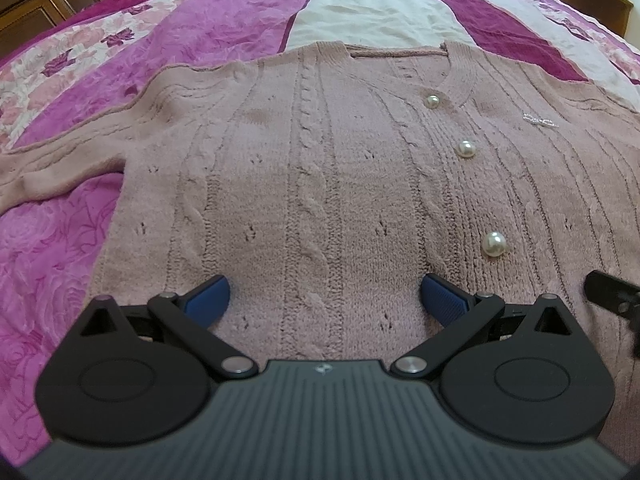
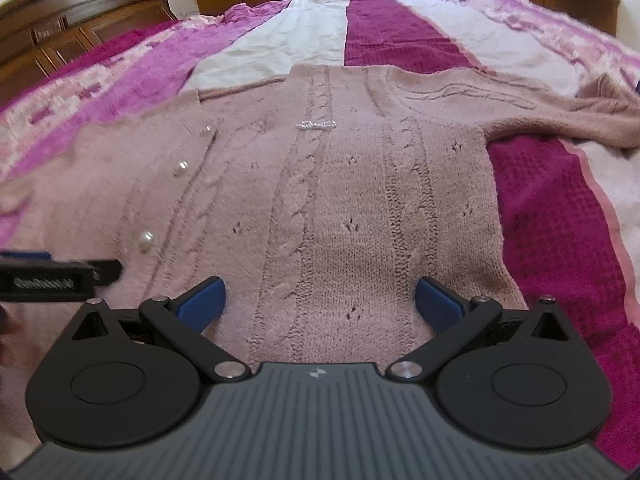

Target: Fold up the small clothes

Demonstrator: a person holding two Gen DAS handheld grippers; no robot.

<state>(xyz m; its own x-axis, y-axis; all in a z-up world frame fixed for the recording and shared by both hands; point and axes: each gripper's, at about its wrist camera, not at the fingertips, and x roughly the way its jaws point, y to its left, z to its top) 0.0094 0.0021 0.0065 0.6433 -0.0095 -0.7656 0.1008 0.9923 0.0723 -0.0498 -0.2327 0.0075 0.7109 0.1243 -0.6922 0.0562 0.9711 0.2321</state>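
A dusty-pink cable-knit cardigan with pearl buttons [image 1: 320, 184] lies flat across the pink-and-magenta bedspread [image 1: 56, 248], filling mid-frame. The left gripper [image 1: 324, 300] and right gripper [image 2: 320, 300] hang released, blue pads spread over its lower hem, grasping nothing.

A pink cardigan [image 2: 320, 184] lies flat on the bed [image 2: 560, 208], its neck toward the headboard [image 2: 80, 28] and one sleeve [image 2: 580, 116] bunched toward the bed's right edge. The right gripper [image 2: 320, 300] hangs over its hem with blue fingers [image 2: 200, 300] spread wide, and the left gripper [image 2: 52, 276] pokes in from the left.
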